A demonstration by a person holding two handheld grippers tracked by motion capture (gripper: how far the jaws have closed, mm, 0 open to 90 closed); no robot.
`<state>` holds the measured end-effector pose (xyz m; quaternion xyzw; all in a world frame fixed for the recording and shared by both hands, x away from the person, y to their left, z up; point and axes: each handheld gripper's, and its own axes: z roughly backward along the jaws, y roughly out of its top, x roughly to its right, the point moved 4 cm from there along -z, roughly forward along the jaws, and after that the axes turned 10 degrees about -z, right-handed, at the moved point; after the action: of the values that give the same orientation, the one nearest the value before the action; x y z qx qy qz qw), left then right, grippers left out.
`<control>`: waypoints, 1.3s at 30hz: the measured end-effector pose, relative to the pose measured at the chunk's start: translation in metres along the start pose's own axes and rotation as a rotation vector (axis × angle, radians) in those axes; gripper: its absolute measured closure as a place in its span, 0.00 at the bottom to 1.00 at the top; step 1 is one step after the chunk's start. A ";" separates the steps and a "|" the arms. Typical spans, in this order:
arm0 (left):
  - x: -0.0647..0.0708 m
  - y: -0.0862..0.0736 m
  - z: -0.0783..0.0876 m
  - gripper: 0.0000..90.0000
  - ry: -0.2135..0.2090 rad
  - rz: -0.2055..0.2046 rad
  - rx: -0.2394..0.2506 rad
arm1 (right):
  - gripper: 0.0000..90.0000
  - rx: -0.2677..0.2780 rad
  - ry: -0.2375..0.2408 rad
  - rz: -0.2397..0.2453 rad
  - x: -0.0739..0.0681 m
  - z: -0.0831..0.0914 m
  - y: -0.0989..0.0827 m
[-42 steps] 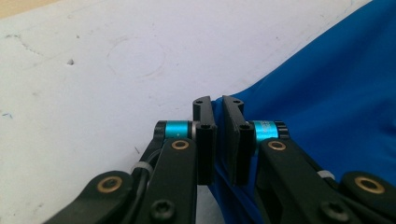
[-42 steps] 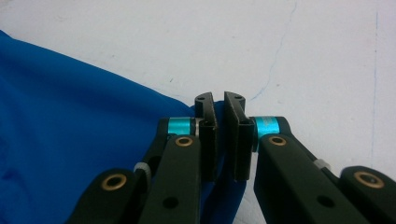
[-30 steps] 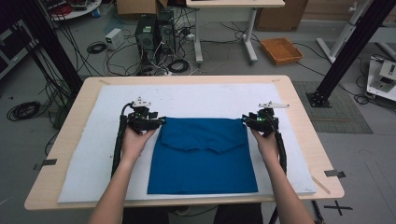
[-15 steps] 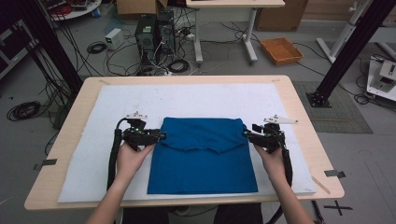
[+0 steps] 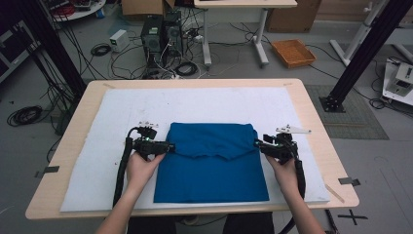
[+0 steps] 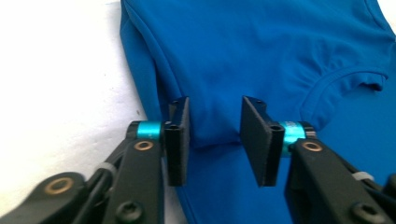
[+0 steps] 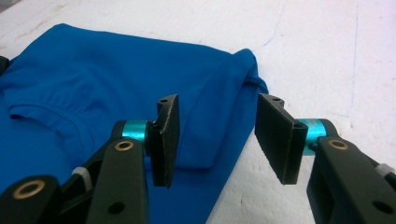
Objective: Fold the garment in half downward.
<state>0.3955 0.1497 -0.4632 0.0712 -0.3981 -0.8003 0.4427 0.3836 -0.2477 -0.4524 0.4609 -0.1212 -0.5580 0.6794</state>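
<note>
White mat: blue shirt folded, long axis toward person; both tongs apart.

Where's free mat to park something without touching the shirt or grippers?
Bare white mat between the blue shirt top edge and the table's far edge; also strips outside the left gripper and right gripper. Crowded at the shirt's side edges, where both grippers sit.

Blue folded shirt, top flap turned down, flat on the white mat.

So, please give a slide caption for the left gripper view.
Open left tongs straddle the folded edge of a blue T-shirt on white padding.
</note>
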 end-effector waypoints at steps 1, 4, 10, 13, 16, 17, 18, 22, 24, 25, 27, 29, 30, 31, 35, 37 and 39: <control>0.000 0.000 -0.001 0.72 -0.001 0.006 0.001 | 0.56 -0.005 0.000 0.002 0.000 0.000 -0.001; -0.002 0.000 -0.002 0.74 0.004 0.012 0.000 | 0.56 -0.008 0.003 0.007 0.000 -0.002 -0.002; -0.002 0.000 0.002 0.71 0.019 0.016 0.017 | 0.56 -0.013 0.002 -0.001 0.001 -0.002 -0.004; -0.002 0.000 0.000 0.72 0.014 0.022 0.011 | 0.56 -0.013 0.003 -0.007 0.002 -0.003 -0.005; -0.004 -0.002 -0.001 0.76 0.006 0.035 0.014 | 0.57 -0.014 0.005 -0.008 0.002 -0.002 -0.006; -0.004 -0.002 -0.002 0.78 0.007 0.032 0.012 | 0.58 -0.015 0.006 -0.009 0.002 -0.003 -0.006; -0.004 -0.003 -0.003 0.80 0.011 0.029 0.013 | 0.59 -0.016 0.004 -0.007 0.002 -0.003 -0.007; -0.001 -0.002 -0.002 0.89 0.010 0.013 0.019 | 0.67 -0.030 0.002 -0.015 0.003 -0.003 -0.008; 0.000 -0.001 -0.002 0.91 0.012 0.003 0.027 | 0.69 -0.032 -0.005 -0.031 0.004 -0.004 -0.008; 0.001 -0.001 -0.001 0.92 0.012 0.003 0.030 | 0.70 -0.038 -0.004 -0.038 0.004 -0.004 -0.008; 0.002 -0.001 -0.001 0.92 0.010 -0.004 0.033 | 0.72 -0.051 -0.003 -0.031 0.002 -0.006 -0.009; 0.003 -0.001 -0.001 0.92 0.005 -0.013 0.033 | 0.72 -0.073 -0.015 -0.029 0.001 -0.008 -0.012; 0.003 -0.001 -0.001 0.92 0.005 -0.014 0.036 | 0.71 -0.086 -0.015 -0.031 0.000 -0.010 -0.013; 0.004 -0.001 -0.001 0.92 0.004 -0.017 0.039 | 0.71 -0.100 -0.020 -0.035 0.001 -0.012 -0.014; 0.005 -0.001 0.000 0.92 0.005 -0.030 0.038 | 0.85 -0.127 -0.017 -0.029 0.000 -0.019 -0.016; 0.005 0.000 0.001 0.93 0.005 -0.035 0.050 | 0.95 -0.119 -0.016 0.001 -0.004 -0.018 -0.015; 0.006 0.001 0.004 0.93 0.005 -0.049 0.056 | 0.99 -0.106 -0.014 0.020 -0.007 -0.015 -0.014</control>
<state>0.3904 0.1468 -0.4588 0.0956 -0.4174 -0.7992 0.4218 0.3824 -0.2332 -0.4690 0.4191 -0.1009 -0.5602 0.7074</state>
